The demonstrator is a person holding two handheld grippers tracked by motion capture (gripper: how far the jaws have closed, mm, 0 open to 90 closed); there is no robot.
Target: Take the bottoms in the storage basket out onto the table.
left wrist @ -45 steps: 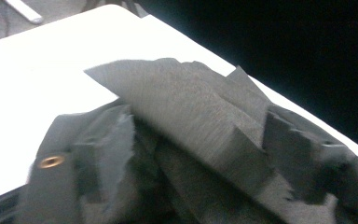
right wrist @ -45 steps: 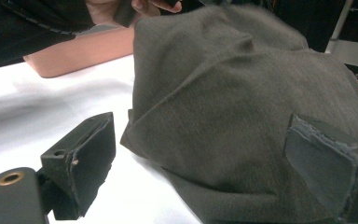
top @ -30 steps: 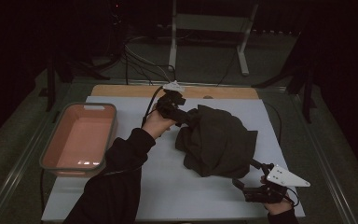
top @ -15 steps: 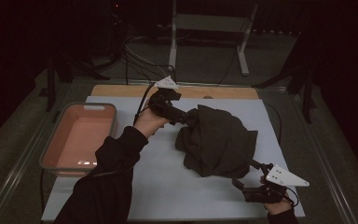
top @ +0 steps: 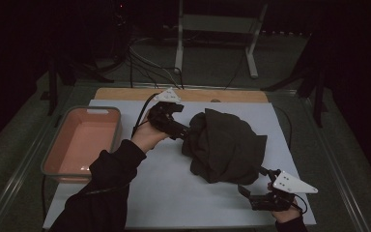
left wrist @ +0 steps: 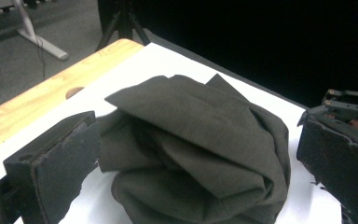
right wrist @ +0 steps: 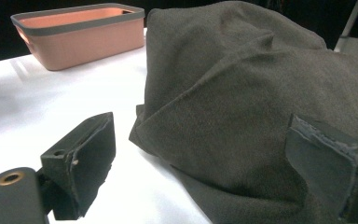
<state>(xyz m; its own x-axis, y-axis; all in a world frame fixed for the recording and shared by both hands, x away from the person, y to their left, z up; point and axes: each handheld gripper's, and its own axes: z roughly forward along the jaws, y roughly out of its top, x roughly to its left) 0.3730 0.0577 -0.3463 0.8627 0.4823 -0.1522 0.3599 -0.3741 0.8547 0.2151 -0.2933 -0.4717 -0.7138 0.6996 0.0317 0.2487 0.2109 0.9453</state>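
A crumpled dark cloth (top: 224, 145) lies on the white table cover, right of centre. My left gripper (top: 186, 131), held in a sleeved hand, stands open at the cloth's far left edge. In the left gripper view its jaws are spread wide, one on each side of the cloth (left wrist: 200, 140) heaped just ahead. My right gripper (top: 253, 181) is open at the cloth's near right corner, close to the table's front edge. In the right gripper view a fold of the cloth (right wrist: 242, 107) lies between the two spread jaws.
A pink tub (top: 84, 140) with a grey rim stands at the left of the table, also in the right gripper view as the tub (right wrist: 79, 32). A wooden strip (top: 125, 93) runs along the far edge. Cables and stand legs lie on the floor beyond.
The left hand has drawn its gripper slightly towards the near side, bringing the jaws to the cloth's left edge. The right gripper has stayed put.
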